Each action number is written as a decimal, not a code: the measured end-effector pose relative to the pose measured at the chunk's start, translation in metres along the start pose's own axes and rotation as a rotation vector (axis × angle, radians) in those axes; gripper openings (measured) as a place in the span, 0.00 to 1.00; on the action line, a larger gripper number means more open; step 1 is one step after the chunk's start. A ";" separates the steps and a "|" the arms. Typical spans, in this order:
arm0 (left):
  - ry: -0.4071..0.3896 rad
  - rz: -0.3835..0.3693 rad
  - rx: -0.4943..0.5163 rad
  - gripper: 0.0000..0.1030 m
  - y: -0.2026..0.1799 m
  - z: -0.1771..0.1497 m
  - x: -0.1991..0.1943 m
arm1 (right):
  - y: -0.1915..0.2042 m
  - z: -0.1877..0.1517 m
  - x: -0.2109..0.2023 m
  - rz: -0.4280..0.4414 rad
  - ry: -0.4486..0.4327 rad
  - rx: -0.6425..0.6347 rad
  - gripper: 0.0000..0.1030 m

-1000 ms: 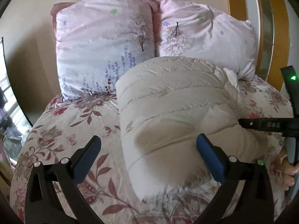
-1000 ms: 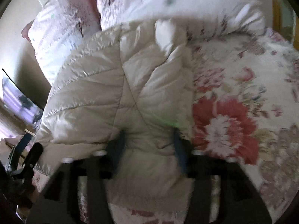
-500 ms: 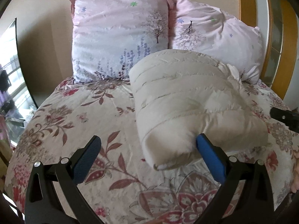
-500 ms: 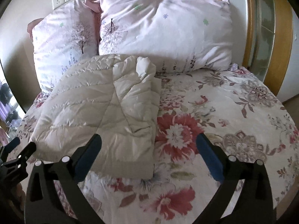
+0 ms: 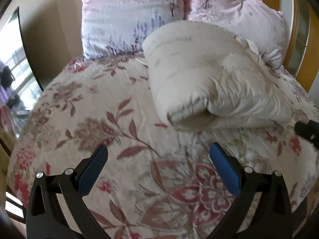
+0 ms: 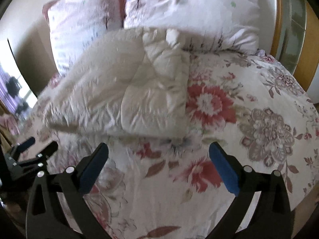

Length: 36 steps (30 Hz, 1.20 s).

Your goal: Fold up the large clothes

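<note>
A cream quilted puffer jacket (image 5: 207, 75) lies folded into a thick bundle on the floral bedspread (image 5: 111, 131), just in front of the pillows. It also shows in the right wrist view (image 6: 127, 91). My left gripper (image 5: 158, 169) is open and empty, above the bedspread, short of the bundle's near edge. My right gripper (image 6: 158, 167) is open and empty, also short of the jacket. The left gripper shows at the left edge of the right wrist view (image 6: 35, 145). The right gripper's tip shows at the right edge of the left wrist view (image 5: 308, 131).
Two pink printed pillows (image 5: 131, 18) (image 6: 191, 14) lean on the wall behind the jacket. A wooden post (image 6: 279, 27) stands at the right. A window (image 5: 14, 75) is on the left. The bedspread (image 6: 259, 123) stretches to the right of the jacket.
Both grippers have pulled back from the jacket. The right gripper, shut on the jacket's near edge a second ago, has let go and opened. The jacket stays folded on the bed.
</note>
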<state>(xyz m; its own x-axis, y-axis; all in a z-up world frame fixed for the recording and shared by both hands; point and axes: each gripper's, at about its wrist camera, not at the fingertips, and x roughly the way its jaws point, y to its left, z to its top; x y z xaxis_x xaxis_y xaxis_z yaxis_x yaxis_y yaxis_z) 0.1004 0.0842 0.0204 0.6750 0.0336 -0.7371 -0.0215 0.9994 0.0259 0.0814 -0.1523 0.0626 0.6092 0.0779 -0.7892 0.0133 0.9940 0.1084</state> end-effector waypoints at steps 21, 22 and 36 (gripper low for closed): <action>0.089 -0.044 -0.006 0.99 -0.007 -0.007 0.013 | 0.013 -0.018 0.028 -0.041 0.124 -0.062 0.98; 0.090 -0.044 -0.006 0.99 -0.006 -0.007 0.013 | 0.013 -0.018 0.028 -0.041 0.123 -0.062 0.98; 0.090 -0.046 -0.006 0.99 -0.007 -0.008 0.014 | 0.014 -0.018 0.029 -0.040 0.125 -0.062 0.98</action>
<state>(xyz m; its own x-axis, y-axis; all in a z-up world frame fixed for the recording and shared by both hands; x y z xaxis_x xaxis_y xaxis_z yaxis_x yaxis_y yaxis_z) 0.1041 0.0781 0.0049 0.6061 -0.0123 -0.7953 0.0031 0.9999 -0.0131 0.0849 -0.1348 0.0304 0.5058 0.0431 -0.8616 -0.0155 0.9990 0.0409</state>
